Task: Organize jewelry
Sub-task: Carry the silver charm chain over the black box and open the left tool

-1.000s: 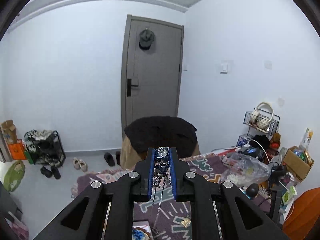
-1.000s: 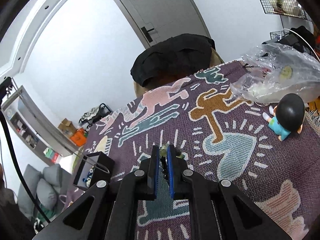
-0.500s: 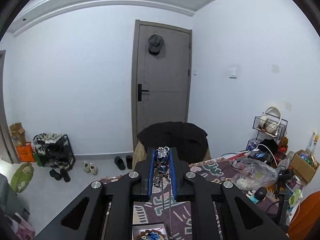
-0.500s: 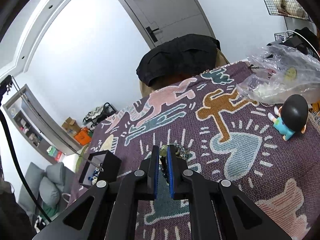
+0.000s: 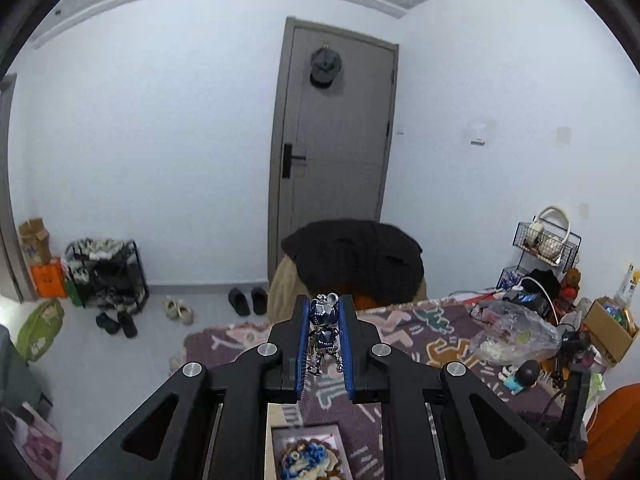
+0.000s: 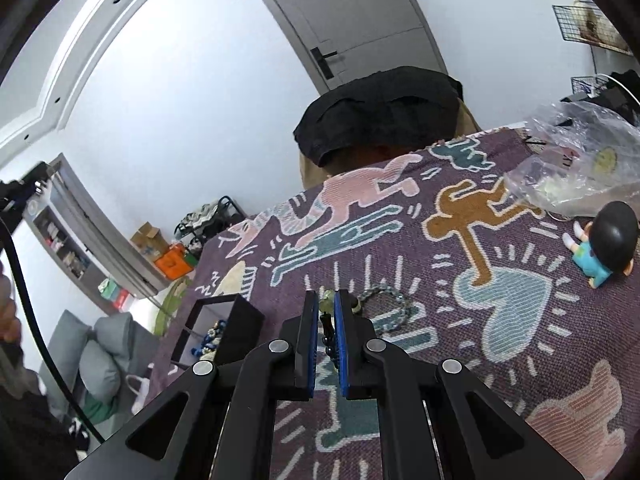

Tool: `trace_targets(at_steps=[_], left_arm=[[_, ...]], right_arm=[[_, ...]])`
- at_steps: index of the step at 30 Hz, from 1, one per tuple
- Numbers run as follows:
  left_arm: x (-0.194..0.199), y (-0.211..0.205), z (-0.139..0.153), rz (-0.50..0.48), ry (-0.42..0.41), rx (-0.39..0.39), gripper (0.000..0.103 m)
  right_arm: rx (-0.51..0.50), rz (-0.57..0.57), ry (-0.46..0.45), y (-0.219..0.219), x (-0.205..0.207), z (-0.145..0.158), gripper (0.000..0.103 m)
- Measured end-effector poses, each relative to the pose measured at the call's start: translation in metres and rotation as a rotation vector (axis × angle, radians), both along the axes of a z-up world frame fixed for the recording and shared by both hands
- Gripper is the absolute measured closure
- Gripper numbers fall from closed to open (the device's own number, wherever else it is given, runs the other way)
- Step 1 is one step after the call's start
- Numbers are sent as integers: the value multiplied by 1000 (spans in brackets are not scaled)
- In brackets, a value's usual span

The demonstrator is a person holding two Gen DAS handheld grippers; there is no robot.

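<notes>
The left gripper (image 5: 325,312) clamps a silver-and-blue bear pendant (image 5: 325,330), its chain (image 5: 304,392) hanging toward the open jewelry box (image 5: 308,454) below, which has slid further into view than a second ago. Only the right view shows the right gripper (image 6: 327,304) pinching a dark beaded strand (image 6: 328,334), a bead bracelet (image 6: 386,306) lying just beyond on the patterned tablecloth (image 6: 500,320); what the strand is stays unclear.

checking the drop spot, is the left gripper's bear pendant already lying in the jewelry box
No, the bear pendant is clamped in the left gripper above the jewelry box.
</notes>
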State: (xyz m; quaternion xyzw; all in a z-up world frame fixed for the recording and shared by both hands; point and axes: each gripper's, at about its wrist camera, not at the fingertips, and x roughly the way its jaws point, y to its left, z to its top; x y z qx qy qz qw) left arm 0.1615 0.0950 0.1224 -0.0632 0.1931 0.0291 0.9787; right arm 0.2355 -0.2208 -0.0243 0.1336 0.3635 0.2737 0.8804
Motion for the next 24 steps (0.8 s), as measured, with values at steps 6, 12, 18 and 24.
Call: trace_targets(at_steps=[6, 12, 18, 24], left_arm=[[5, 10, -48, -24, 74, -68, 88], [14, 9, -104, -50, 165, -149, 88], [12, 22, -140, -71, 193, -263, 51], [-13, 49, -140, 13, 117, -292, 17]], right_arm=[[-9, 22, -4, 16, 2, 4, 94], [-24, 60, -17, 45, 2, 10, 94], [-37, 117, -24, 81, 4, 15, 94], [-42, 179, -22, 119, 4, 16, 94]])
